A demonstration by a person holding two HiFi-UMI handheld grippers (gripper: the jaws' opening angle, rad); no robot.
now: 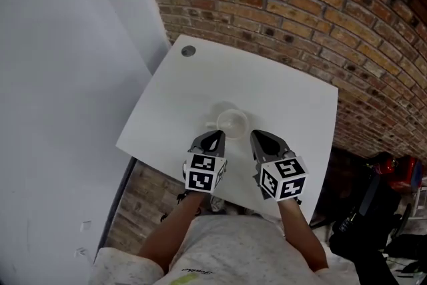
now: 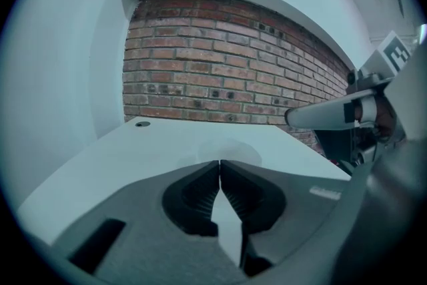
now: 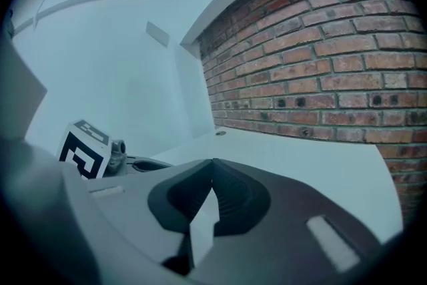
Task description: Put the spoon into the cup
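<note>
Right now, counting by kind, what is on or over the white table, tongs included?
White cup: 1
Tongs: 2, left tongs and right tongs, both shut and empty
Table grommet: 1
Spoon: 0 in view
Total: 4

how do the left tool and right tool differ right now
Left tool sits by the handle side of the cup; right tool sits by its plain side. The left tool's marker cube lies fairly square to the head view; the right tool's marker cube is turned and tilted. Both are shut, empty, and point toward the cup.
</note>
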